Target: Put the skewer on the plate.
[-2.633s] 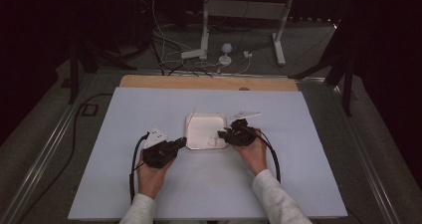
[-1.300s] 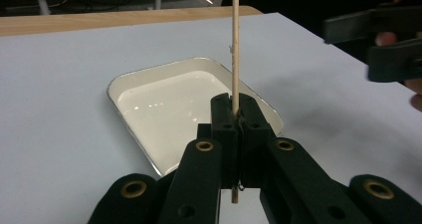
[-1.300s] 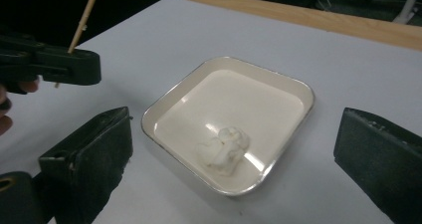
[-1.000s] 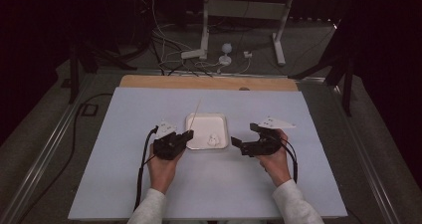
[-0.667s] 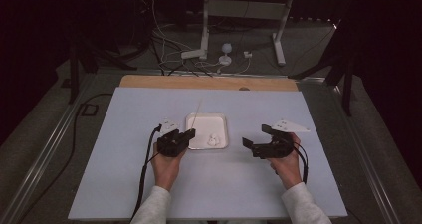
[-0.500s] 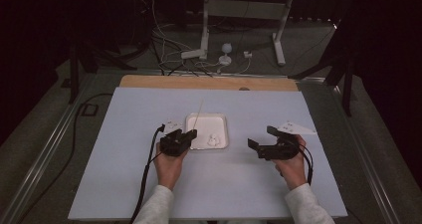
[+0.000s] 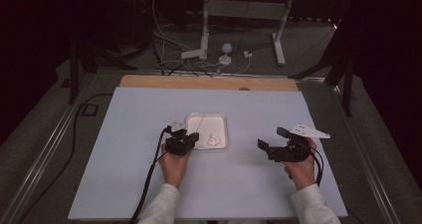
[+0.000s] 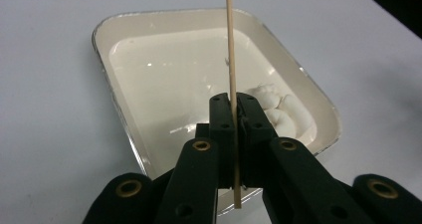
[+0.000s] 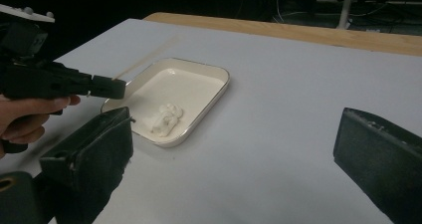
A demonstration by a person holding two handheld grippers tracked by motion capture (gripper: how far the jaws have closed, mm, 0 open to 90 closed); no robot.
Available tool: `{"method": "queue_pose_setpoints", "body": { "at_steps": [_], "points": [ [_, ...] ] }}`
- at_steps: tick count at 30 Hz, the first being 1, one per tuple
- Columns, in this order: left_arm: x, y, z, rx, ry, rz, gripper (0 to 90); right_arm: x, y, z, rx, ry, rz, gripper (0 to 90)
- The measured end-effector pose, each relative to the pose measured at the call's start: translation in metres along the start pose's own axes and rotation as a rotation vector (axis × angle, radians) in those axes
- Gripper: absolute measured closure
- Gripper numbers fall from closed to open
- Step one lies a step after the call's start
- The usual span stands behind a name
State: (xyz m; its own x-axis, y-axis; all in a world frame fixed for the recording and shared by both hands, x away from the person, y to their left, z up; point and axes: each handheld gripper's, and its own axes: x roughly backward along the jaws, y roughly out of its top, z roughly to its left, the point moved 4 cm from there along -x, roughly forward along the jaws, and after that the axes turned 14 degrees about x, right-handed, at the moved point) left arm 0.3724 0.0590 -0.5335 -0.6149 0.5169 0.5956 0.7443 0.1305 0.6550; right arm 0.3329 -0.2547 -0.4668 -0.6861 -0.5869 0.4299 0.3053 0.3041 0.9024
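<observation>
R gripper (image 7: 271,145) has swung clear of tray (image 7: 221,119), jaws spread; my L gripper (image 7: 191,137) pinches skewer (image 8: 231,59) beside dough lumps (image 8: 278,112). Next: spear one.

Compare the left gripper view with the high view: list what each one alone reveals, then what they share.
Left gripper view alone: the left gripper shut on a thin stick that runs up between its jaws, and the tray's glossy inside.

High view alone: the right gripper, open and empty, off to the tray's right; both forearms; the wooden table edge; cables and a stand on the floor.

Both: the white tray on the white sheet, with white lumps in it.
</observation>
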Motion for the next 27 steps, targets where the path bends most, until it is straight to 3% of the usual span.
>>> {"method": "queue_pose_setpoints", "body": {
  "at_steps": [4,9,14,22,27],
  "points": [
    [-0.004,-0.002,0.001,0.008,0.007,0.008,81.0,0.001,0.0,0.001,0.003,0.001,0.0,2.3],
    [-0.001,-0.001,-0.002,-0.001,-0.044,-0.009,55.6,0.002,-0.001,0.001,0.005,0.002,0.003,2.3],
    [0.011,0.006,-0.003,0.008,-0.108,-0.054,38.7,0.003,-0.005,0.001,0.004,0.004,0.005,2.3],
    [0.045,0.016,-0.002,-0.054,-0.158,-0.125,19.0,0.009,-0.01,0.001,0.007,-0.006,-0.001,2.2],
    [0.077,0.02,0.005,-0.095,-0.182,-0.18,14.3,0.014,-0.014,0.001,0.013,-0.02,-0.011,2.2]
  ]
}}
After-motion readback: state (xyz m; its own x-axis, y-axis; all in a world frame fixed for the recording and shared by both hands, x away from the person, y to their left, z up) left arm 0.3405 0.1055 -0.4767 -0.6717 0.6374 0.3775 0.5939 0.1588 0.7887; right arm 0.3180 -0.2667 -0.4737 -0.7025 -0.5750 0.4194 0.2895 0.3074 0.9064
